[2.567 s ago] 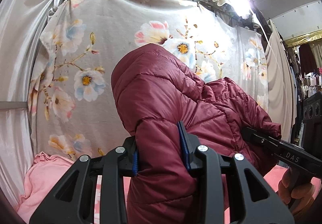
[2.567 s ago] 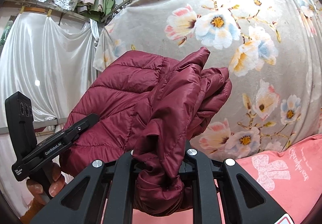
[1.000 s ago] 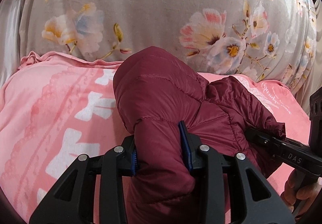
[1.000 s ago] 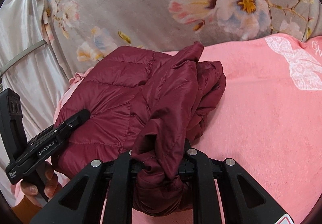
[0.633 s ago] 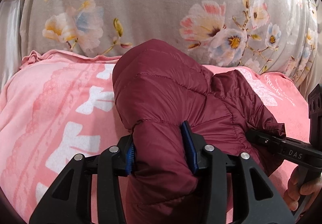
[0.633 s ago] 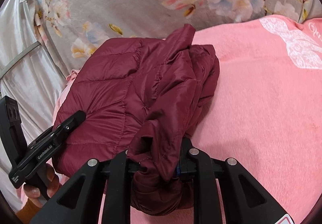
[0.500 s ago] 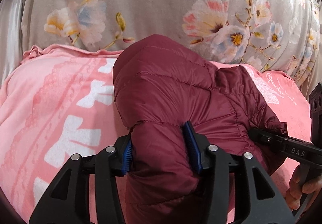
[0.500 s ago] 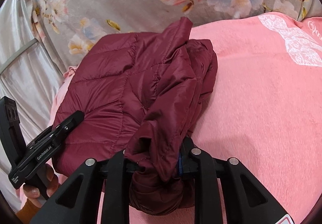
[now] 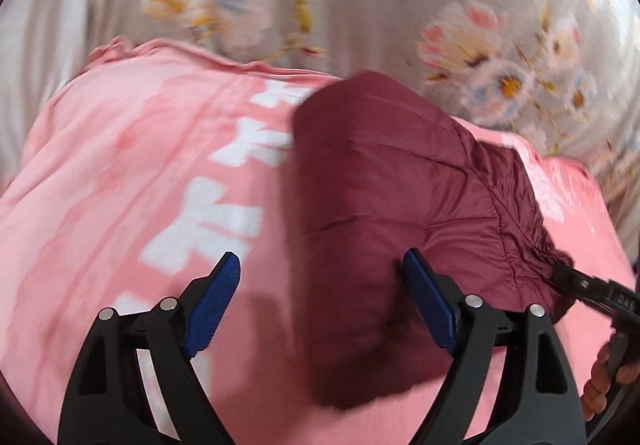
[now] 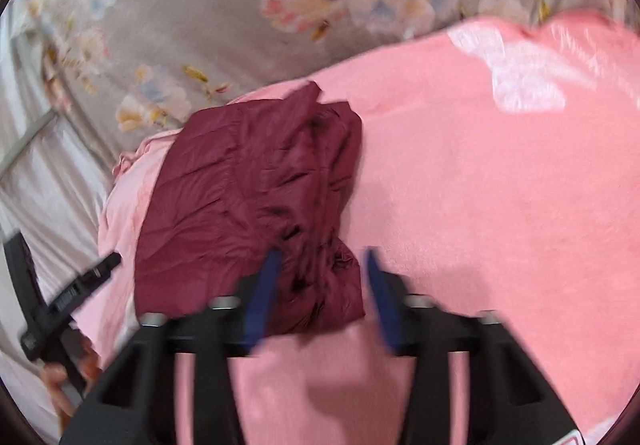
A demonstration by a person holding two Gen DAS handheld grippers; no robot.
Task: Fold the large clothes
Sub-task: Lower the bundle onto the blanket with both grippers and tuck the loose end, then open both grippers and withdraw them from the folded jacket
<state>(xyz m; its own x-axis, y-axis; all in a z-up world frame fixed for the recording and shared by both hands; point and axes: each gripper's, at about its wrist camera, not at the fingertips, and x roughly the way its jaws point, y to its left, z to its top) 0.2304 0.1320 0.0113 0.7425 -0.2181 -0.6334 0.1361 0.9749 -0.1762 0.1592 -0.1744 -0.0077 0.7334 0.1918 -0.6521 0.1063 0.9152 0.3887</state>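
The left gripper (image 9: pixel 320 305) is opening, its blue fingers (image 9: pixel 212 301) wide and off the maroon puffer jacket (image 9: pixel 384 205) between them. The right gripper (image 10: pixel 320 293) stands parted and closing, pads clear. The jacket lies bundled on the pink blanket (image 10: pixel 480 185); a floral curtain (image 10: pixel 200 5) hangs behind.

Work surface: a pink blanket (image 9: pixel 120 173) with large white printed characters near its middle and a white lace-like motif toward one corner; far edge slightly ruffled. Behind it hangs a grey-beige floral cloth (image 10: pixel 208 5), printed with pink, white and blue blossoms with yellow centres (both views motion-blurred, so finer print detail is not readable). At the side, a pale satin drape (image 10: pixel 44 181) with a grey bar crossing it. Lighting is even and soft.
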